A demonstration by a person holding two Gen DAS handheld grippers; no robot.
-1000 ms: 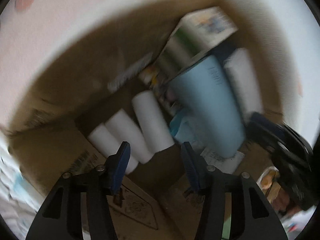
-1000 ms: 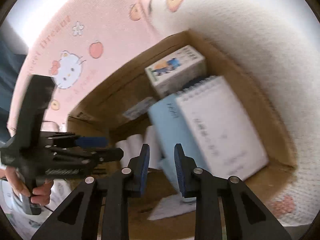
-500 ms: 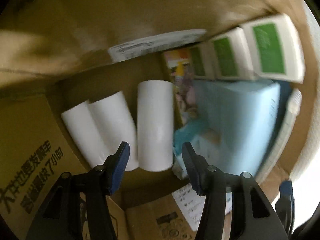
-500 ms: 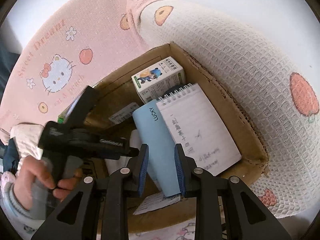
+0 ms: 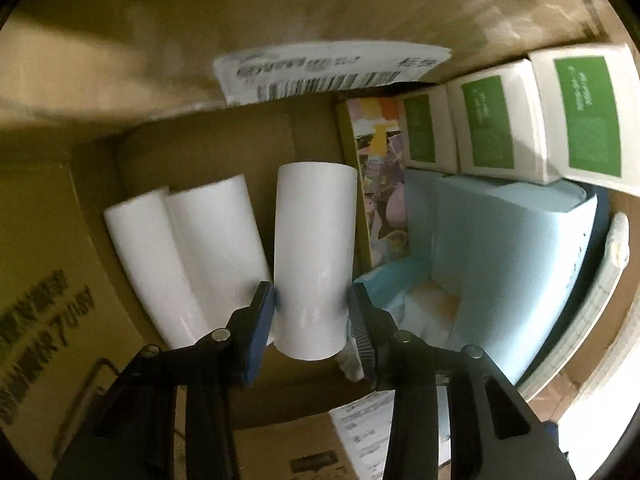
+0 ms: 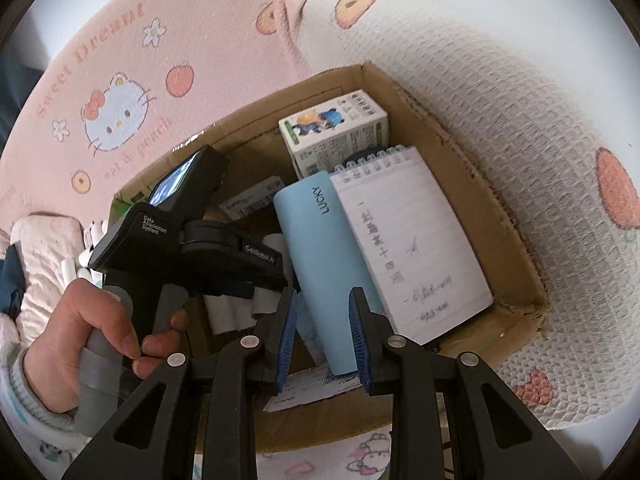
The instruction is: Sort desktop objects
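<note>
We see the left gripper [image 5: 312, 308] reaching down into the cardboard box [image 5: 200, 12], its jaws closing around the near end of a white paper roll [image 5: 316, 248]. The blue pads sit right at the roll's two sides; whether they already press on it we cannot tell for sure, though they look to be touching. Just left of that roll lie two more white rolls [image 5: 192, 240], side by side and slanted, touching each other. To the right stands a thin colourful booklet [image 5: 380, 184] on edge, then a light blue notebook [image 5: 500, 248], and behind it three white boxes with green labels [image 5: 488, 124] in a row against the box wall. A white shipping label [image 5: 328, 72] is stuck on the far wall.

The right gripper [image 6: 322, 332] hovers above the box [image 6: 460, 144] with its jaws clenched narrow and nothing between them; the light blue notebook [image 6: 316, 240], marked LUCKY, only lies behind them in the box. Beside it rests a spiral notepad [image 6: 408, 240] with handwriting, and beyond that a small printed carton [image 6: 336, 128]. At left, a hand [image 6: 92, 320] grips the handle of the left gripper. The box sits on a pink cartoon-print blanket [image 6: 120, 80] and a white waffle-weave cloth [image 6: 520, 80].
</note>
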